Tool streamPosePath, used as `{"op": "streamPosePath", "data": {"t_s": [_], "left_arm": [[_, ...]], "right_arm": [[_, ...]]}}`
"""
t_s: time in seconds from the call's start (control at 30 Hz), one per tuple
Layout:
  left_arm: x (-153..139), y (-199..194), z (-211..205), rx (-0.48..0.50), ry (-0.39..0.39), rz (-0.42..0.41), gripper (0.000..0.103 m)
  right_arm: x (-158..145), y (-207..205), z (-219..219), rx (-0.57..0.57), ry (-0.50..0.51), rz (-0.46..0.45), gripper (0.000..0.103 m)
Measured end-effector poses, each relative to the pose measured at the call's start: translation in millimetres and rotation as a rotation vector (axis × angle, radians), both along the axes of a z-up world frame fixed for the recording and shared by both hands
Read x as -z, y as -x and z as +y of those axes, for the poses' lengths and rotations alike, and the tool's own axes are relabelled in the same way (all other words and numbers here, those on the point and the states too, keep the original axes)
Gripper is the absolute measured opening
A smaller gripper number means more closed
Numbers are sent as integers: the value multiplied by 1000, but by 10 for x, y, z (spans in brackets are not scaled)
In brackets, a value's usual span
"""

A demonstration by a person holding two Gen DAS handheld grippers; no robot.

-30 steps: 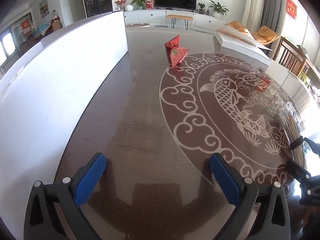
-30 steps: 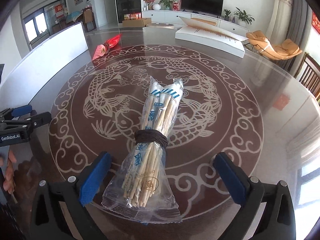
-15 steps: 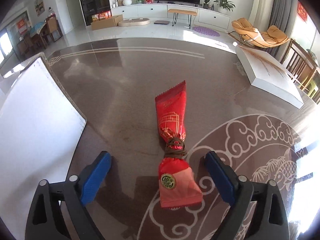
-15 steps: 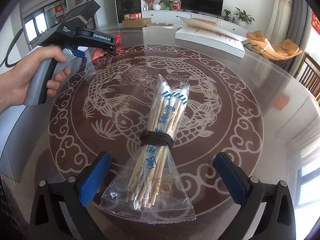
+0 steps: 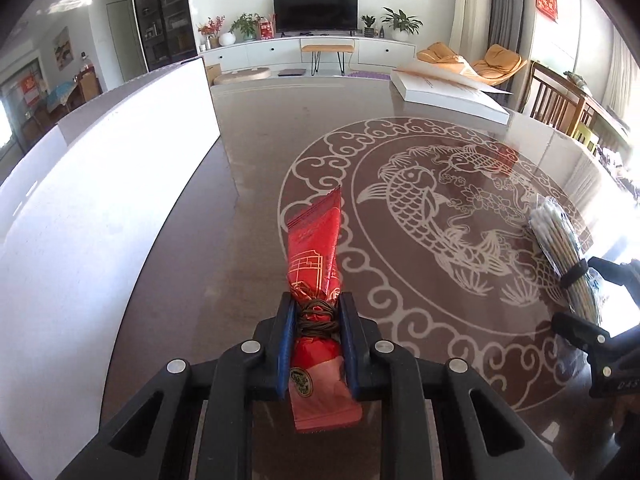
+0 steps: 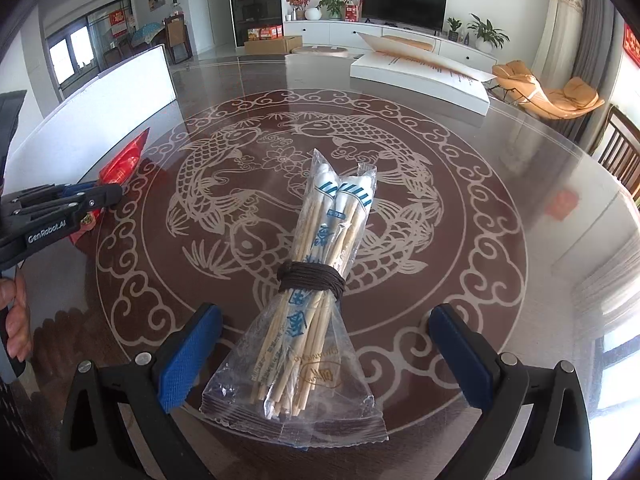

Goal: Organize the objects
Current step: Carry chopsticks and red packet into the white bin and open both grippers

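**Left gripper clamps the red bundle; right gripper waits wide around the chopsticks**

The left gripper (image 5: 317,316) has its blue-padded fingers (image 5: 285,344) closed tight on the red packet bundle (image 5: 318,248), gripping it at the waist where a brown cord (image 5: 317,317) is wound around it. The bundle's long upper end points away from the camera over the dark glass tabletop (image 5: 248,216), reaching the cloud border of the fish pattern (image 5: 420,196); its shorter end, with a round gold seal, sticks out toward the camera between the fingers. From the right wrist view the same bundle (image 6: 124,160) shows at the left edge of the pattern, held by the left gripper (image 6: 105,197).

The right gripper (image 6: 326,354) is spread wide, its fingers (image 6: 188,356) standing on either side of the lower end of the chopstick bundle (image 6: 320,292) without touching it. That bundle lies flat on the tabletop in clear plastic wrappers, tied at its middle with a dark cord (image 6: 312,278), over the centre of the fish pattern. In the left wrist view it (image 5: 560,240) lies at the far right.

A tall white board (image 5: 100,184) stands along the left side of the tabletop, and a flat white box (image 6: 420,76) lies at the far edge.
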State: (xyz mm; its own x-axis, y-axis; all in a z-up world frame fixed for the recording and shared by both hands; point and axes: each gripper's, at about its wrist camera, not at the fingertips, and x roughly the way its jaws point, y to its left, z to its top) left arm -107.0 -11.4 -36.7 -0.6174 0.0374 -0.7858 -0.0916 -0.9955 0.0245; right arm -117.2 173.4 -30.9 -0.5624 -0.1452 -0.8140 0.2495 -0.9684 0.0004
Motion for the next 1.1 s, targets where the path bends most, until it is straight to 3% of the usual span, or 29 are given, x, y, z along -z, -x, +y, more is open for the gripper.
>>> {"op": "streamPosePath", "data": {"t_s": [0.13, 0.17, 0.2, 0.23, 0.27, 0.47, 0.63, 0.77, 0.87, 1.0, 1.1], "left_arm": [[-7, -257, -11, 8, -3, 22, 21], [-13, -296, -21, 10, -10, 23, 21], [-18, -322, -31, 10, -21, 26, 21], [-34, -346, -51, 8, -32, 33, 21], [-55, -361, -73, 4, -44, 41, 21], [-417, -530, -262, -28, -143, 146, 21], [-1027, -643, -708, -95, -240, 263, 21], [-1433, -728, -1365, -222, -231, 292, 21], [-1503, -824, -1967, -354, -215, 266, 21], [-1369, -962, -2647, -514, -204, 203, 21], [-1198, -969, -2940, -585, -183, 135, 21]], "right_arm": [[-53, 241, -71, -46, -5, -138, 99], [-91, 283, -75, -52, 8, -147, 78], [-124, 310, -94, -52, -14, -143, 64], [-140, 328, -127, -56, -52, -143, 40], [-153, 339, -136, -63, -47, -156, 32], [-310, 192, -143, -56, 27, -169, 30], [-824, 119, -547, -135, 109, -100, 30], [-1372, 132, -1256, -260, 201, -19, 30], [-1655, 147, -1981, -380, 267, 0, 30], [-1746, 80, -2989, -531, 301, -17, 30], [-1593, 4, -3651, -622, 265, -56, 30]]}}
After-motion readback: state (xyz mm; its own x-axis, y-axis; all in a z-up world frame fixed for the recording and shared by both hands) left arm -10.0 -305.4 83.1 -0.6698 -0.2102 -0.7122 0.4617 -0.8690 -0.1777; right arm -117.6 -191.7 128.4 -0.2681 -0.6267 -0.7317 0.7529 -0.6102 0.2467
